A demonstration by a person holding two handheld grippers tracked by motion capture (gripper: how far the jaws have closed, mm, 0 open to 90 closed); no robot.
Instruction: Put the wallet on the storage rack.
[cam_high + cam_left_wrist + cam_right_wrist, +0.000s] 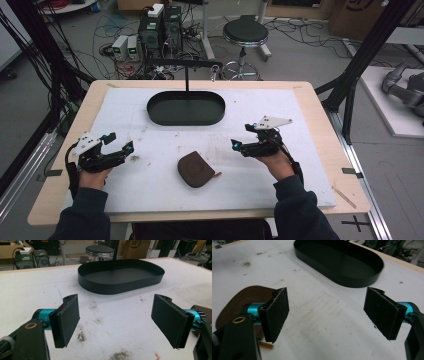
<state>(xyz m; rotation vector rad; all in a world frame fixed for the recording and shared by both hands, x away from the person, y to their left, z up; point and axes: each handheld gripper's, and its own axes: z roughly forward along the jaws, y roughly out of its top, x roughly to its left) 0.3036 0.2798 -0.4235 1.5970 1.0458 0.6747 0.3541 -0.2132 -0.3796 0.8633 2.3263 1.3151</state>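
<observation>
A grey floor [310, 47] is seen beyond the table's far edge, strewn with loose cables [107, 30]. A round black stool [245, 33] on a chrome base is placed at far centre. Two dark computer towers [161, 29] (a white box rests on top of one) are stationed to its left. Cardboard boxes [352, 17] are stacked far right. Black frame struts [367, 47] are mounted at the right.

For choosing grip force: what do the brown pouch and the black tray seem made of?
Brown pouch: probably leather or an imitation, matte, with stitched concentric lines and a small zip pull. Black tray: likely thin painted metal, possibly plastic; smooth, faintly glossy upright wall.
</observation>
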